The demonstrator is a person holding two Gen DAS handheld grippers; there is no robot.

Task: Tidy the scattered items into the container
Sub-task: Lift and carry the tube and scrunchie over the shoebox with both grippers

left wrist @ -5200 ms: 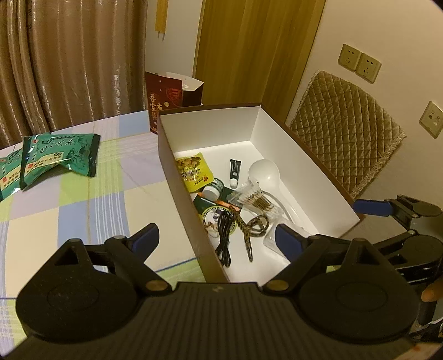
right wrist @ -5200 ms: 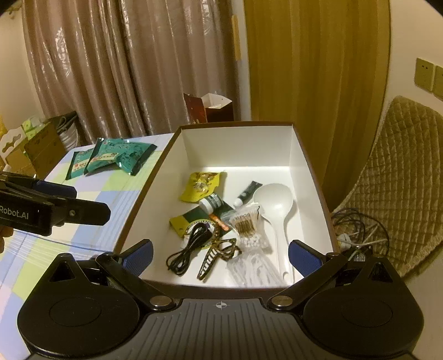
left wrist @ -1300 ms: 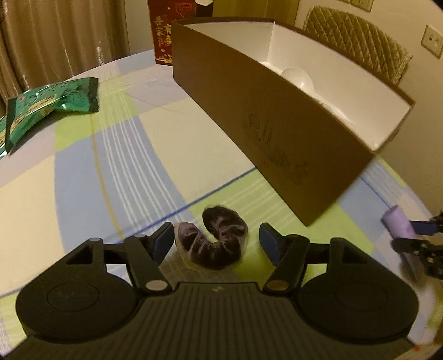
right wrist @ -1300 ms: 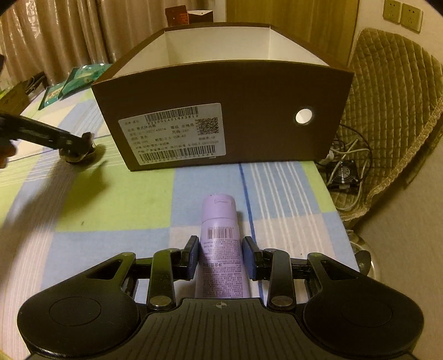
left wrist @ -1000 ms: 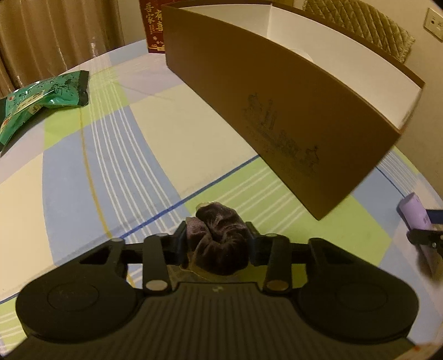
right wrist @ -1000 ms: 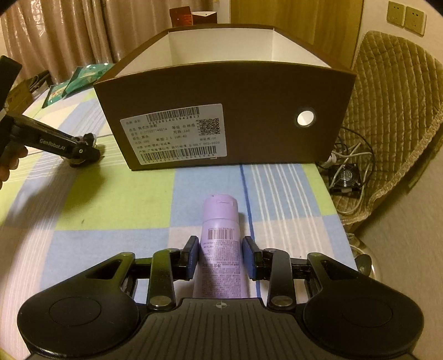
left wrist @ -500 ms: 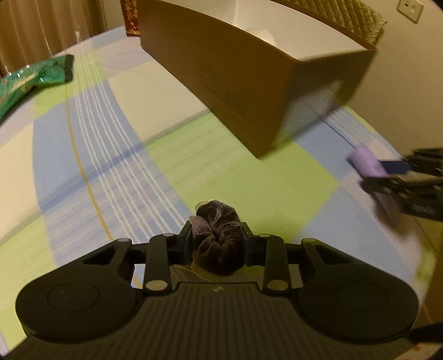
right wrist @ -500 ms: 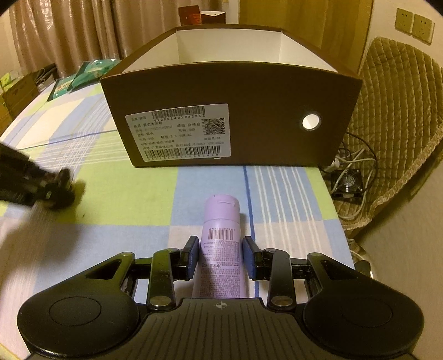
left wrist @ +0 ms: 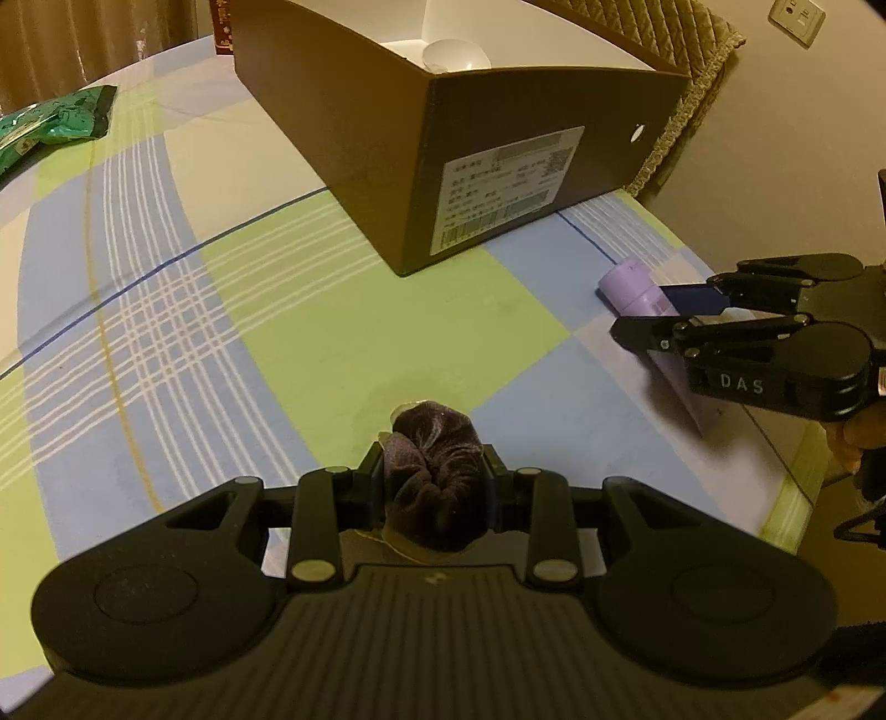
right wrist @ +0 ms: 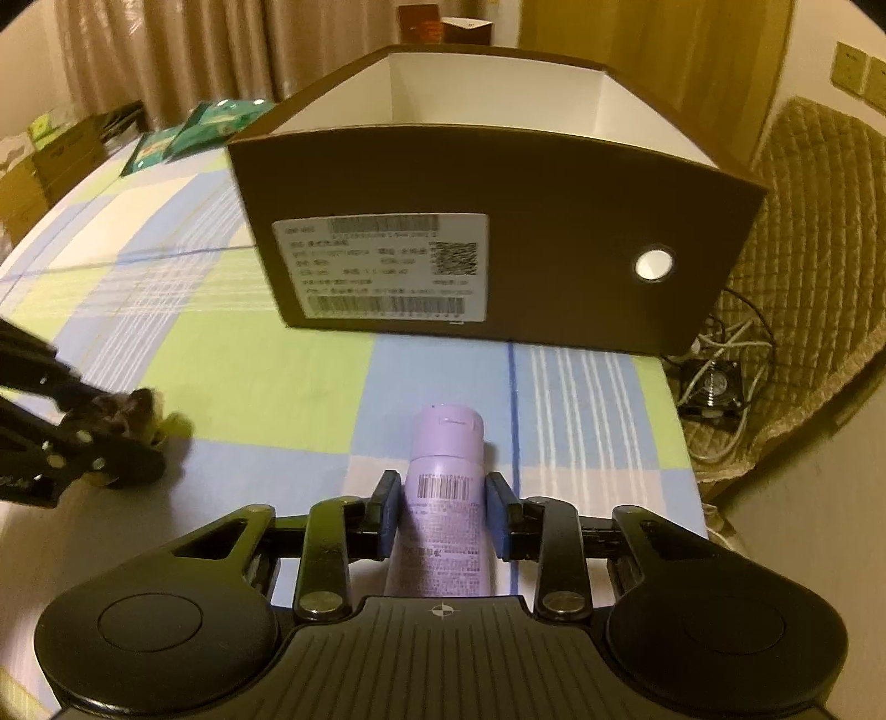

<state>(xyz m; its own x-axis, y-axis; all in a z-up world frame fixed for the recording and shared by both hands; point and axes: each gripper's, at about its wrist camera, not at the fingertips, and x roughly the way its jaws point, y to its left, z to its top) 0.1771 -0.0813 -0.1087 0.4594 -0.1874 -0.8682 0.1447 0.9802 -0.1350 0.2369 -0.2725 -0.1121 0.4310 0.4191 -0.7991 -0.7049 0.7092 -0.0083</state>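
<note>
A dark velvet scrunchie [left wrist: 432,437] is pinched between the pads of my left gripper [left wrist: 434,482], just above the checked tablecloth. My right gripper [right wrist: 442,498] is shut on a lilac tube [right wrist: 446,437] that lies lengthwise on the cloth, cap towards the box. The brown cardboard box [right wrist: 554,221] with white inside walls stands beyond both, its labelled end facing me. In the left wrist view the right gripper [left wrist: 659,313] and the tube [left wrist: 628,285] are at the right, near the table edge. In the right wrist view the left gripper [right wrist: 111,421] is at the left with the scrunchie [right wrist: 141,407].
Green snack packets [left wrist: 55,122] lie far left on the table. A quilted chair [right wrist: 819,221] stands right of the box, with cables and a small fan [right wrist: 714,387] on the floor beneath. The table edge runs close on the right. A white spoon [left wrist: 454,52] shows inside the box.
My left gripper closed on the scrunchie, then carried it from beside the box's long wall towards its labelled end. The right gripper kept its hold on the tube without moving.
</note>
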